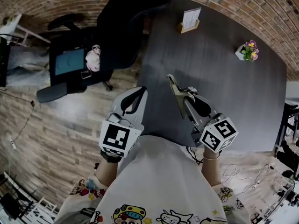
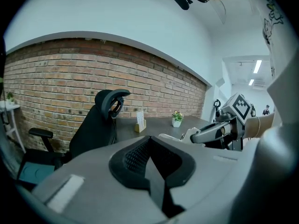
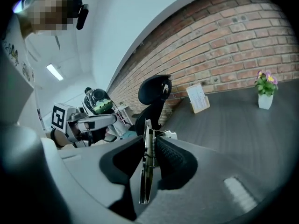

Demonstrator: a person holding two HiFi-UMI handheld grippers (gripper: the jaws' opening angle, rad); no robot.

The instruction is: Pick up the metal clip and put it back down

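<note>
Jutting from right tool, clamped: metal clip.

No legible txt anywhere.
Card in wood holder on bench: print too small. Marker cubes on left hand-held gripper & right hand-held gripper: b/w square codes, no letters. Shirt: cartoons, no readable words.

The right claw grips the metal clip over the dark table.
</note>
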